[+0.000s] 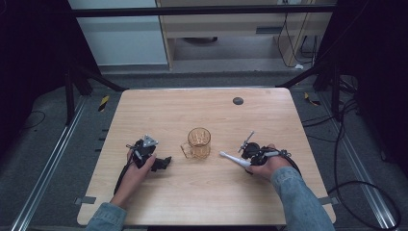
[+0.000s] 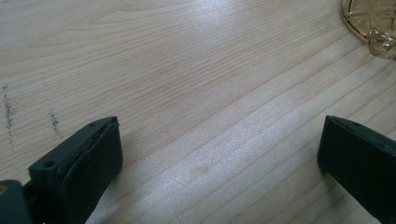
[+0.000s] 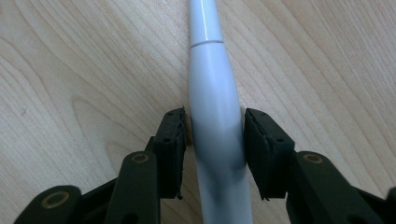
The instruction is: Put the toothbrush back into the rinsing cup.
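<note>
A wooden worktop (image 1: 202, 192) holds a clear, orange-tinted glass mug (image 1: 198, 143) near its middle. The mug stands upright, and its handle sticks out toward the left tool's side.

The left tool (image 1: 161, 162) sits near the mug, on the handle side. A hand (image 1: 136, 169) holds it low over the wood. In the left gripper view its two black jaws stand far apart, with bare wood between them, so this tool is open and grips nothing. The edge of the mug (image 2: 371, 21) peeks in at the top corner of that view.

The right tool (image 1: 244, 160) sits on the other side of the mug. A hand (image 1: 265, 166) in a blue denim sleeve (image 1: 300, 199) holds it. This tool is closed on a white stick-like thing (image 1: 233, 159). In the right gripper view the jaws press on both sides of the thick part of the white stick-like thing (image 3: 215, 116). It has a thin line around it where it gets narrower. From above, its thin end points toward the mug and stops near it without touching. I cannot tell if it lies on the wood or is lifted just above it.

A small dark round spot (image 1: 237, 100) sits on the worktop, well beyond the mug.
</note>
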Demonstrator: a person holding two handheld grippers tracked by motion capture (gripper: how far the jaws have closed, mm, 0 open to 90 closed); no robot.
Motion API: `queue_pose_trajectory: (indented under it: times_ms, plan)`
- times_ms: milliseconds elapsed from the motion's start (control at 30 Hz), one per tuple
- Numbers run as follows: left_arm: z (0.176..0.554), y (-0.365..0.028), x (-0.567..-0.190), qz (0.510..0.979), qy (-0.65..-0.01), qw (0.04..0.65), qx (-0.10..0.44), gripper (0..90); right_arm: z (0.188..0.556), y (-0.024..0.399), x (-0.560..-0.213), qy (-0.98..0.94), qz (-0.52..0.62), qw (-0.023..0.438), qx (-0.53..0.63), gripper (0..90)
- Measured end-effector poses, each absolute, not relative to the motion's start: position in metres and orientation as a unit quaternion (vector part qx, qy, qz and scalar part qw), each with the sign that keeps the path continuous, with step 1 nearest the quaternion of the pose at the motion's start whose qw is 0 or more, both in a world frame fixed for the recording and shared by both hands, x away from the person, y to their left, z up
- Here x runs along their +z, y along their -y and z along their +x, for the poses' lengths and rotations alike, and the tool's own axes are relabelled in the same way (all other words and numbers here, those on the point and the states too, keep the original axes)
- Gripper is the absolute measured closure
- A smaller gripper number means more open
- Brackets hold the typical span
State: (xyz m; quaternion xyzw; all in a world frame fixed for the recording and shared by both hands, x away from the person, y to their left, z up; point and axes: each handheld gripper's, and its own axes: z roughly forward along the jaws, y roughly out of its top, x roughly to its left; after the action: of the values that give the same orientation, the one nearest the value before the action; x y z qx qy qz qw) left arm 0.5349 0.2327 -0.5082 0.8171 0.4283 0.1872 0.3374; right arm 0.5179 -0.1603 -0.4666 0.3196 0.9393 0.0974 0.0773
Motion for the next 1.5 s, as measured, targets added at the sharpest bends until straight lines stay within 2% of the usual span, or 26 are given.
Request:
queue_pose_trajectory:
  times_ms: [233,400,633,1000,1500]
  plan:
    - [0.535,-0.233,-0.508,0.817,-0.428,0.337,0.187,0.0,0.520,0.159,-0.466,-0.942,0.314,0.069,0.094,66.1]
    - [0.535,-0.233,-0.508,0.818,-0.427,0.337,0.187,0.0,0.521,0.158,-0.465,-0.944,0.312,0.054,0.093,66.5]
    - [0.535,-0.233,-0.508,0.818,-0.427,0.337,0.187,0.0,0.522,0.161,-0.452,-0.933,0.338,0.057,0.111,66.6]
    - [0.535,-0.233,-0.508,0.819,-0.426,0.337,0.187,0.0,0.529,0.165,-0.417,-0.912,0.370,0.091,0.153,66.6]
    - [0.535,-0.233,-0.508,0.819,-0.425,0.337,0.186,0.0,0.540,0.174,-0.395,-0.878,0.408,0.132,0.212,66.6]
